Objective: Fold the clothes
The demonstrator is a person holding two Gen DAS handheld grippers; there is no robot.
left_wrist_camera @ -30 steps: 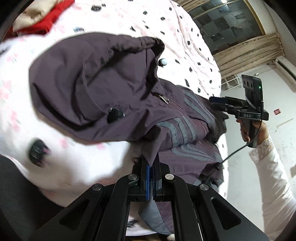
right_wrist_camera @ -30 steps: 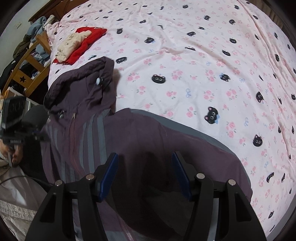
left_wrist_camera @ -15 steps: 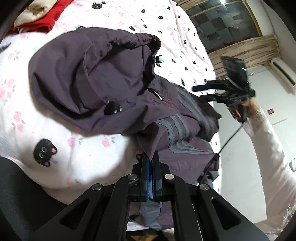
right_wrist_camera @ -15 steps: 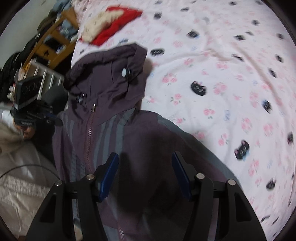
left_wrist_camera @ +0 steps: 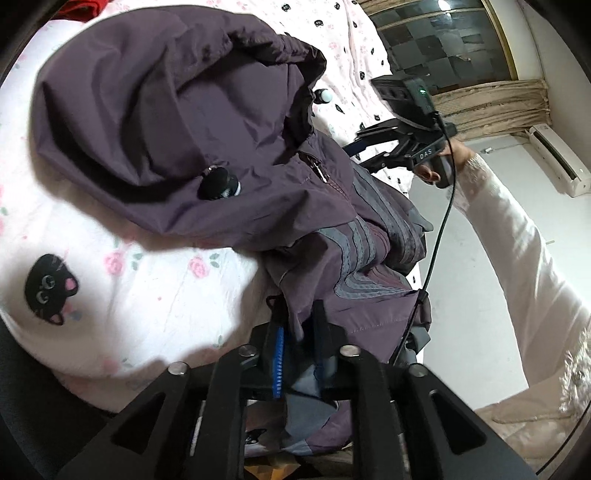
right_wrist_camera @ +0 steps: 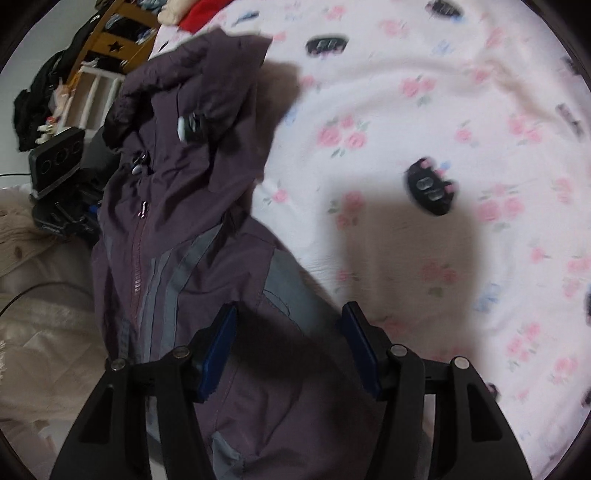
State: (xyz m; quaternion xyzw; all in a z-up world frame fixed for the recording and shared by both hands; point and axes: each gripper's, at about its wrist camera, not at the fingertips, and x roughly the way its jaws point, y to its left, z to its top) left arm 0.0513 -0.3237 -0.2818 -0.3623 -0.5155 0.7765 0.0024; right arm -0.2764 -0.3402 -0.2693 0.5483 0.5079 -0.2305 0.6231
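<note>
A dark purple hooded jacket (left_wrist_camera: 192, 122) with grey stripes lies on the pink cat-print bed sheet (left_wrist_camera: 122, 288), hood at the far end. My left gripper (left_wrist_camera: 297, 325) is at the jacket's near edge; its fingers stand slightly apart with purple cloth between them. In the right wrist view the jacket (right_wrist_camera: 184, 229) spreads from the hood to under my right gripper (right_wrist_camera: 288, 332), which is open and hovers above the jacket's lower body. The right gripper also shows in the left wrist view (left_wrist_camera: 365, 146), above the jacket's far side.
A red and cream garment pile (right_wrist_camera: 188, 9) lies at the bed's far corner. A wooden chair with clothes (right_wrist_camera: 107, 44) stands past the bed's edge. A window with curtains (left_wrist_camera: 443, 40) and a white wall are on the right of the left wrist view.
My left gripper's fingers have parted slightly around the cloth. The right gripper has moved towards the hood and closer to the jacket. The jacket has shifted on the sheet.
</note>
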